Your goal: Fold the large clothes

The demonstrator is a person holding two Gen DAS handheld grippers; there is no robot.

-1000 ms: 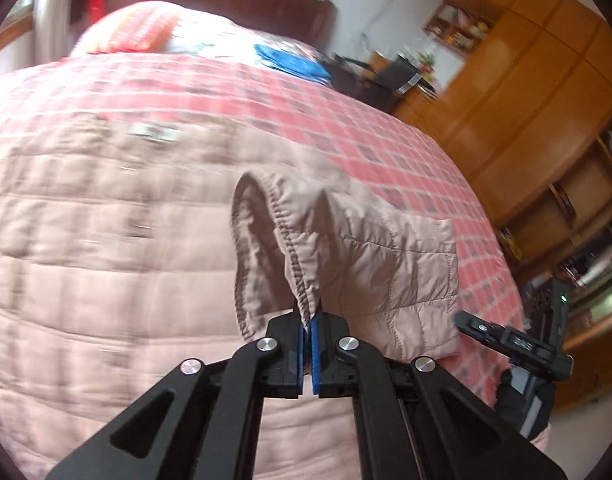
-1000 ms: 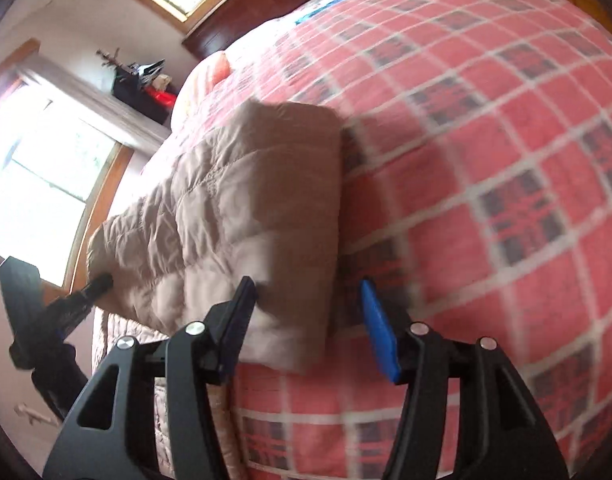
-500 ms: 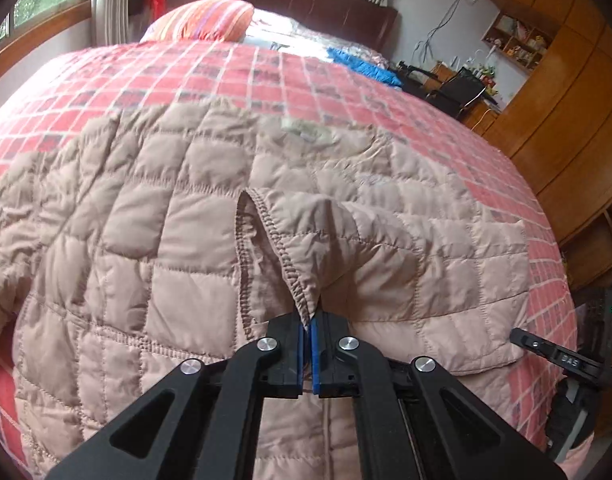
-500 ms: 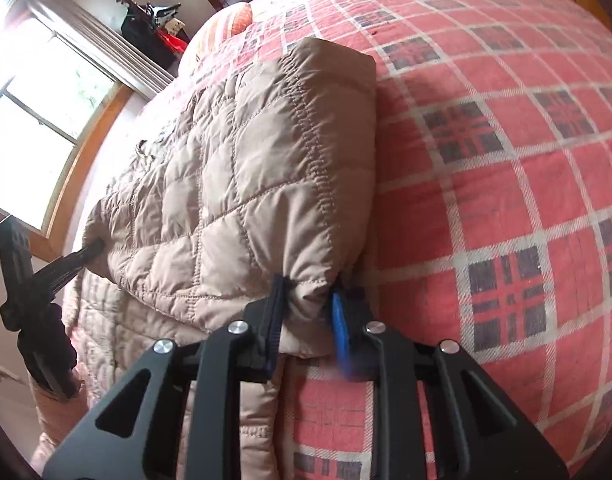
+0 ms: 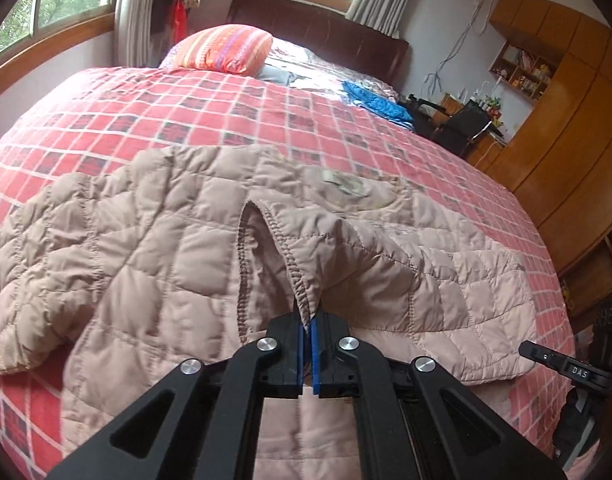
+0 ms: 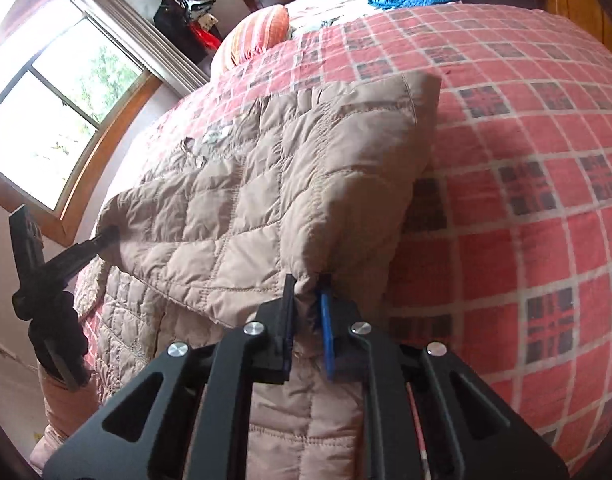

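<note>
We have the quilted beige jacket [image 5: 177, 248] spread across the red checked bedspread [image 5: 209, 116], most of it lying flat, with one flap lifted off the surface by both tools. In the left wrist view our left gripper [image 5: 308, 332] is closed tight on a stitched edge of the jacket, the blue pads pressed together with the seam pinched between them. In the right wrist view our right gripper [image 6: 308, 308] is clamped on a lower corner of the same raised flap; the jaws stand a little apart only because the padded fabric fills the gap. That view also shows the left gripper at the far end of the flap, so we hold the panel at two points with the cloth stretched between them.

We judge that we are in the middle of a fold: a side panel is lifted and ready to be carried over the body of the garment. The next move calls for both tools to travel together at the same height, keeping the edge taut so the puffy filling does not bunch, and then to lower the flap squarely onto the flat part before letting go. A sleeve [image 5: 21, 288] lies crumpled at the near left and will likely need tucking in afterwards. Beyond the jacket, a striped pillow [image 5: 225, 48] and a blue cloth [image 5: 376, 100] sit near the headboard, well clear.
</note>
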